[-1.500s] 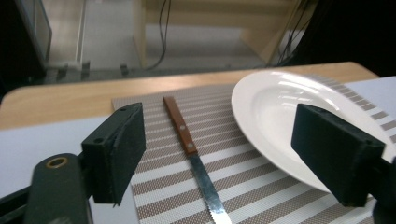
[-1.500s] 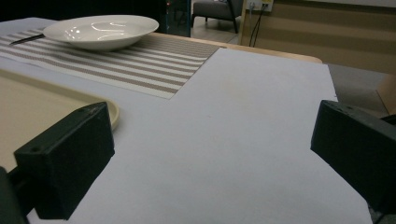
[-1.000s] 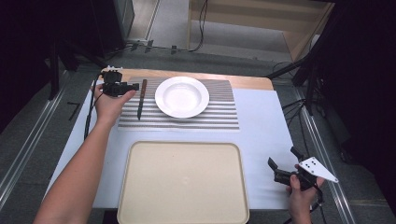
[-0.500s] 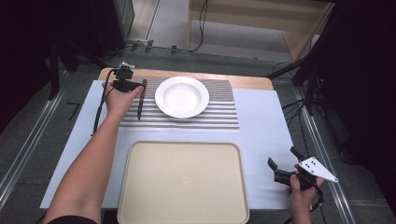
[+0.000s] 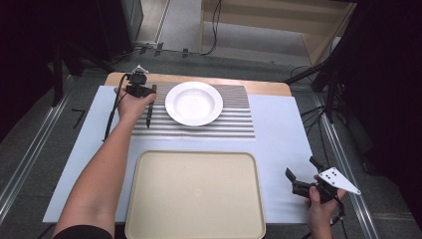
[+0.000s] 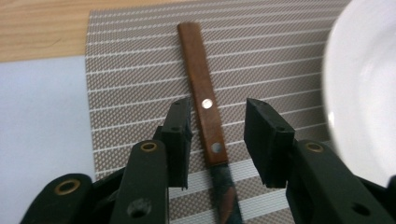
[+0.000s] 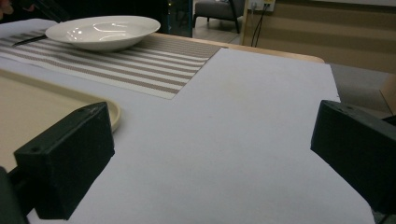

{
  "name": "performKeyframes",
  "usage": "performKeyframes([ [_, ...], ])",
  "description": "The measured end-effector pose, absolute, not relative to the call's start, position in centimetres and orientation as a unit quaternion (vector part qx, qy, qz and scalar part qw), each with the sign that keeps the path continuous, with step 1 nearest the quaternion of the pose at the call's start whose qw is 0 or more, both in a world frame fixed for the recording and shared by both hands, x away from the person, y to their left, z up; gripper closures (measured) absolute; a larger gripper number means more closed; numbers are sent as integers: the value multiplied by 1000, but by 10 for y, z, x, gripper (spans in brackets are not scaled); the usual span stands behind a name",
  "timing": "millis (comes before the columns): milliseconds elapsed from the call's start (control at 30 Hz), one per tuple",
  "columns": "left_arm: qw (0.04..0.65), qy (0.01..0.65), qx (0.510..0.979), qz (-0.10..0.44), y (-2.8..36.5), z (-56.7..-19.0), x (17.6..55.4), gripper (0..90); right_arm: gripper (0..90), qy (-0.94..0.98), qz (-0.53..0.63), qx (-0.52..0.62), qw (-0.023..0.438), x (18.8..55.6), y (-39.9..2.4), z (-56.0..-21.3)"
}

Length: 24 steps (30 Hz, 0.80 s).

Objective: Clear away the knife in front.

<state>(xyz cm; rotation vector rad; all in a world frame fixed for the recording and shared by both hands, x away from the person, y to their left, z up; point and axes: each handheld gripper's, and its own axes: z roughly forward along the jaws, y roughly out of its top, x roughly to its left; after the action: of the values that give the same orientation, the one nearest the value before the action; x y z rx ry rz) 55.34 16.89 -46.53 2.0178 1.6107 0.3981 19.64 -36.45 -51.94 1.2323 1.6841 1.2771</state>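
A knife with a brown wooden handle (image 6: 198, 79) lies on the striped placemat (image 6: 130, 93), left of the white plate (image 5: 194, 103). In the high view the knife's blade (image 5: 148, 115) points toward the person. My left gripper (image 6: 219, 111) hangs right over the handle with one jaw on each side. Its jaws have just been closing, but a gap still shows between each pad and the wood. Down at the table's near right corner my right gripper (image 5: 302, 170) is held open over the white cloth, with nothing between its jaws (image 7: 210, 154).
A large beige tray (image 5: 194, 194) lies in front of the placemat, and its rim (image 7: 109, 114) shows left of the right gripper. The plate (image 7: 102, 28) sits far off beyond it. Wooden table edge (image 5: 268, 87) runs along the back.
The left hand has moved right and down onto the knife handle, and its jaws have narrowed around it. The right hand has stayed put.
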Motion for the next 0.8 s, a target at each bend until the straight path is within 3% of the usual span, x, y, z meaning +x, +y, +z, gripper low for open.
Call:
performKeyframes([
  [267, 260, 599, 745, 135, 170, -468, 555, 677, 0, 647, 490, 475, 341, 196, -364, -519],
  [800, 231, 607, 749, 135, 166, -478, 557, 711, 0, 647, 490, 475, 341, 197, -365, -520],
])
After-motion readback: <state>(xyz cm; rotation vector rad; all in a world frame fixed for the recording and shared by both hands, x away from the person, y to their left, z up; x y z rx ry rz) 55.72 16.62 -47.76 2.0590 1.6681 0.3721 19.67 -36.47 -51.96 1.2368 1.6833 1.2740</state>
